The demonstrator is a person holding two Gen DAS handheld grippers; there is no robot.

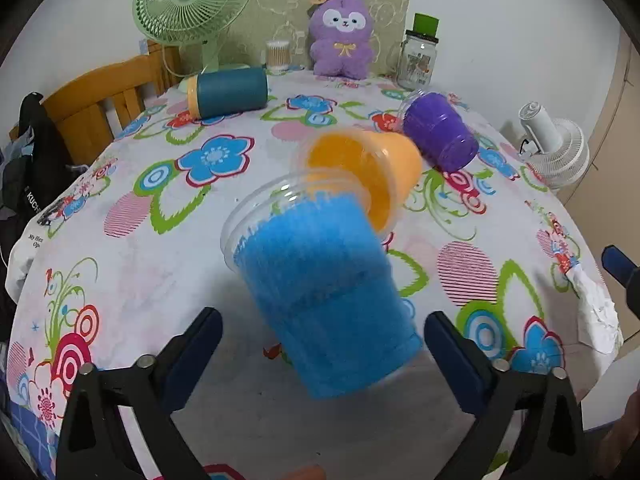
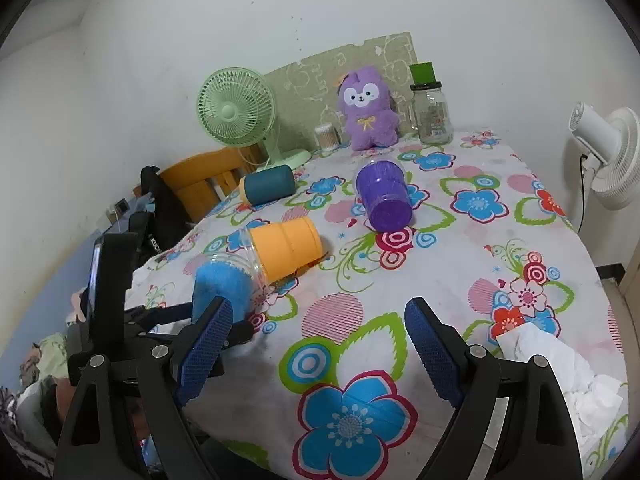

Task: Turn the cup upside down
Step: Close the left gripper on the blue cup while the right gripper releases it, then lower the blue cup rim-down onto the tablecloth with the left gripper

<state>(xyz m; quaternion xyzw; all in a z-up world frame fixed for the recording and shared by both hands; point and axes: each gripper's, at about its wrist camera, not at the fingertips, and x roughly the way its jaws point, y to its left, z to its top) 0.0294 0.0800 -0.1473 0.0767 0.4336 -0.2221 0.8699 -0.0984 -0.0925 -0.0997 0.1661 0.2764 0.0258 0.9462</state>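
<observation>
Blue cup (image 1: 320, 292) lies tipped between the spread left claw (image 1: 322, 340); closing off-centre could roll it into the orange cup (image 1: 368, 168). Right claw (image 2: 320, 344) spread, empty.

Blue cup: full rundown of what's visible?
The blue cup is a clear plastic tumbler with a fuzzy blue lining or filling; which one cannot be told. It has a wide clear rim, a stepped wall and a narrower base. It is tipped over, rim toward the orange cup, which its rim seems to touch. It sits between the fingers of the left tool, blurred as if moving, with both pads clear of its wall. Contact with the tablecloth cannot be told.
</observation>
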